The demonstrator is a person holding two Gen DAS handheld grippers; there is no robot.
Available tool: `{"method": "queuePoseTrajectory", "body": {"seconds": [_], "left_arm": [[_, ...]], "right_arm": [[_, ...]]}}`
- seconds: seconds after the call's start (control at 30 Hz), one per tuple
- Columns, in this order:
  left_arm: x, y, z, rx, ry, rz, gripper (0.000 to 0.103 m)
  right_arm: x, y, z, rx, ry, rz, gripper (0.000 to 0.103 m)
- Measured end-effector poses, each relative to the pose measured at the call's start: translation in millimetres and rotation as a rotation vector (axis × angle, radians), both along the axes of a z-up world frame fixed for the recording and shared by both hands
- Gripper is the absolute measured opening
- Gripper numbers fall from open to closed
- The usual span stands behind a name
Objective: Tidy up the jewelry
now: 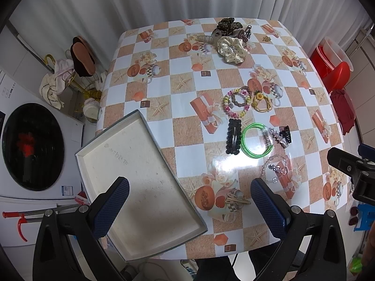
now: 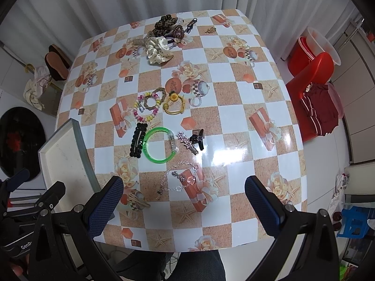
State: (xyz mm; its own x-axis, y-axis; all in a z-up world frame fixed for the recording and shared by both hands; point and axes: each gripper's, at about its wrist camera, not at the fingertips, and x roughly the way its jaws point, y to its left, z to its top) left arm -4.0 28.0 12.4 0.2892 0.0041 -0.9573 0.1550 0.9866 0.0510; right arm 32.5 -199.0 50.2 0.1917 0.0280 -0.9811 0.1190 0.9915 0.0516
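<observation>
While both grippers, left (image 1: 189, 201) and right (image 2: 184, 199), hover with fingers spread wide and empty, jewelry lies mid-table (image 2: 234, 89): green bangle (image 2: 160, 145), black beaded clip (image 2: 138, 142), crystal bracelet (image 2: 180, 178). Empty tray (image 1: 131, 175) at left edge.

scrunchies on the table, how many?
2, both in the far pile: a cream dotted scrunchie at the pile's near edge and a leopard scrunchie behind it. The pile overlaps, so another could be hidden.
</observation>
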Motion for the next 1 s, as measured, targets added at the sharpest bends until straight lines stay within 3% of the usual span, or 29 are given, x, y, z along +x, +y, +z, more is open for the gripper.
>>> {"method": "queuePoseTrajectory", "body": {"seconds": [0.47,0.7,1.0], "left_arm": [[13.3,-16.3,-29.3,0.034,0.072,-0.01,0.103],[27.4,-23.4,-57.3,0.069,0.099,-0.021,0.103],[45.6,-37.0,-86.8,0.041,0.123,-0.05,0.103]], "right_arm": [[-3.3,-20.4,-30.4,0.001,0.065,-0.034,0.103],[-2.0,-32.5,-52.5,0.002,0.113,-0.052,0.103],[-0.4,-47.1,-85.8,-0.002,0.163,-0.071,0.103]]}}
